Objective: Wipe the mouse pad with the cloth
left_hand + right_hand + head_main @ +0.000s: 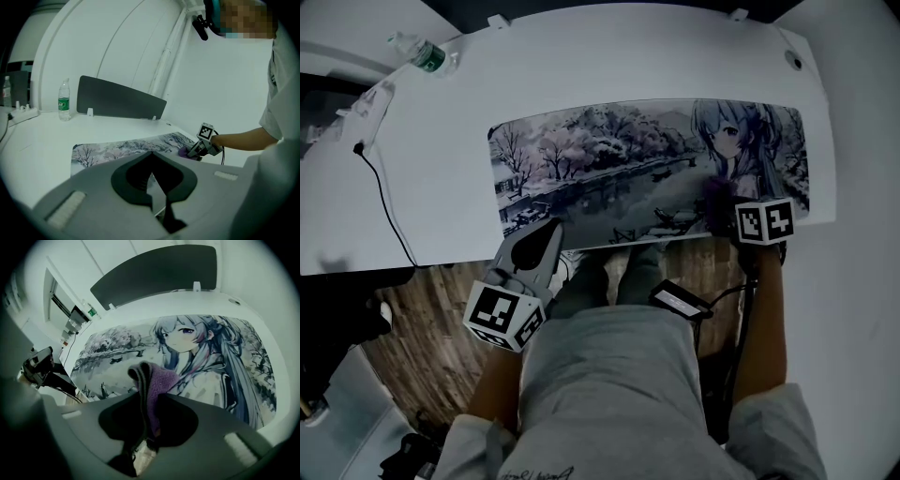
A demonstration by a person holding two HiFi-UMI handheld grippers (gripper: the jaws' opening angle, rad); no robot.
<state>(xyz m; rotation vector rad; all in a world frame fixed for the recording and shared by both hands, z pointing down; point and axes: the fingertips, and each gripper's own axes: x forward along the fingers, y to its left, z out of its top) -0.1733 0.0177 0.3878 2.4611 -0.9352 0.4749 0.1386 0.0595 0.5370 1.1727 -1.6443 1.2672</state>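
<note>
A long mouse pad [619,173] printed with a wintry scene and an anime girl lies on the white desk [441,178]. My right gripper [729,208] is over the pad's front right part, shut on a folded purple cloth [713,196]. In the right gripper view the cloth [159,380] sticks up out of the jaws, over the printed girl on the pad [220,362]. My left gripper [551,231] is shut on nothing, its tips at the pad's front left edge. The left gripper view looks across the pad [117,149] to the right gripper [199,149].
A water bottle [427,56] lies at the desk's back left, near a power strip [370,98] with a black cable [389,216]. A dark divider panel [159,273] stands behind the pad. The desk's front edge runs just below the pad; the person's lap carries a black device [680,302].
</note>
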